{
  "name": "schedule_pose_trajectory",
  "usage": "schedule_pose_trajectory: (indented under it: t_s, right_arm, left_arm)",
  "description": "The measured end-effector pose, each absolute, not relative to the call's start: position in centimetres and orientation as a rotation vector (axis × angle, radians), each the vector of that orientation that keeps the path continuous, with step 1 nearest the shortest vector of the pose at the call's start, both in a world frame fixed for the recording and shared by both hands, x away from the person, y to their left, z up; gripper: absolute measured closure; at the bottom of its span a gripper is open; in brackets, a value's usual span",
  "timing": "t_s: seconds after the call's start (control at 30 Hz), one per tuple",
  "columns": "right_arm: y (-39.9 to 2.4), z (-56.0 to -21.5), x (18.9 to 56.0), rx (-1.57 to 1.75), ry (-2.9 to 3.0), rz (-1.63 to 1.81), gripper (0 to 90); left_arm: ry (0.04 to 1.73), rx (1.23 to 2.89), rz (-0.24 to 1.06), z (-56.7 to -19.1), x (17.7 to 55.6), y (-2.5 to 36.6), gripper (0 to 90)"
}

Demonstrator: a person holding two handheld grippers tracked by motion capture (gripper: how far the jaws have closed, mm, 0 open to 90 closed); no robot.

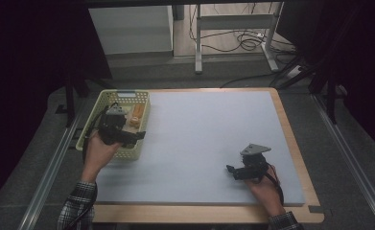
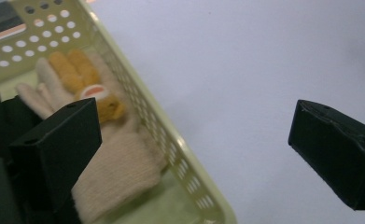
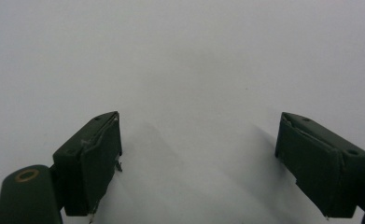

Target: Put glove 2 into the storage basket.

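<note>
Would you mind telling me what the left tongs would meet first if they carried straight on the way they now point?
Probably the yellow basket's near rim, which runs between the open left tongs; one jaw is over the glove inside, the other over the pale mat. Depth is unclear.

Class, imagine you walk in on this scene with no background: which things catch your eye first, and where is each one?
First comes the pale yellow perforated basket at the table's left edge, with a cream and orange knitted glove lying inside it. The left tongs hang open across the basket's rim, one jaw above the glove and the other above the mat. The right tongs, also open, sit over the bare pale blue mat near the table's front right.
</note>
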State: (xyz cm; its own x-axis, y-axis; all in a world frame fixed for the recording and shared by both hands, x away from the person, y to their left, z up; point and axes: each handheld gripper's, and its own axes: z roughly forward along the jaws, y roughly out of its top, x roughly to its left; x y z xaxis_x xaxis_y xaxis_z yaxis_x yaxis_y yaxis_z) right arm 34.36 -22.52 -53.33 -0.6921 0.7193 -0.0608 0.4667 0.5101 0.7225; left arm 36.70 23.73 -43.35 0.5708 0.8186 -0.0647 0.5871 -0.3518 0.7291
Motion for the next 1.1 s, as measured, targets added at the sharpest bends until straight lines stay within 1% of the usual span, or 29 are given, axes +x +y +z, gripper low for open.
schedule_pose_trajectory:
  t_s: [0.47,1.1]
  right_arm:
    - [-22.5,-53.3,34.4,0.986,2.401,0.991,14.2]
    - [-22.5,-53.3,34.3,0.985,2.401,0.991,14.2]
  left_arm:
    - [1.054,2.112,0.367,-44.7,36.7,20.7,2.9]
    - [0.919,2.151,0.315,-45.3,36.2,15.7,2.8]
